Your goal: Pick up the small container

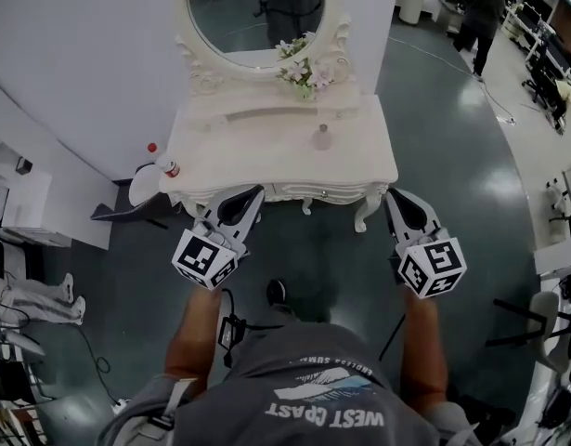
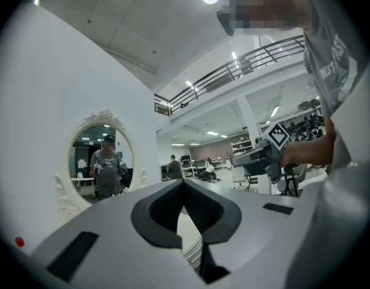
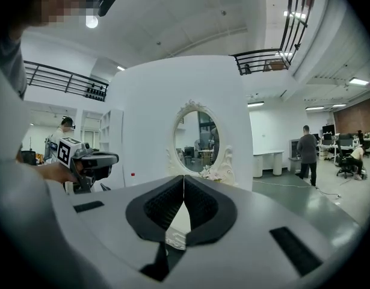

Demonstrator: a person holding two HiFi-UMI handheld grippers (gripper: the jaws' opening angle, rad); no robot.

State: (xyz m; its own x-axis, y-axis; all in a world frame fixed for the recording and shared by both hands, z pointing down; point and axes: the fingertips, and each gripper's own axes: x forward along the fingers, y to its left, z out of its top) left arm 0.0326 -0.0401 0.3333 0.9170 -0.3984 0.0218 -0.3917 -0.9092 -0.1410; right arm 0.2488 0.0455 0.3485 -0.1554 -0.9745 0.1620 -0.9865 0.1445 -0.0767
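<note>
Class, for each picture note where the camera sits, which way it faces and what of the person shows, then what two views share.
Head view: on the person's head, facing steeply down at the dressing table; the shirt, left gripper and right gripper show.
Left gripper view: on that gripper, along its shut jaws past the mirror into the hall; the shirt shows.
Right gripper view: on that gripper, along its shut jaws towards the mirror; a hand shows.
Shared: both gripper views see the mirror.

Bare tabletop [image 1: 239, 147] in front of small container [image 1: 322, 138], flowers [image 1: 304, 68] and mirror [image 1: 257, 12] behind, bottle [image 1: 164, 163] at left edge
</note>
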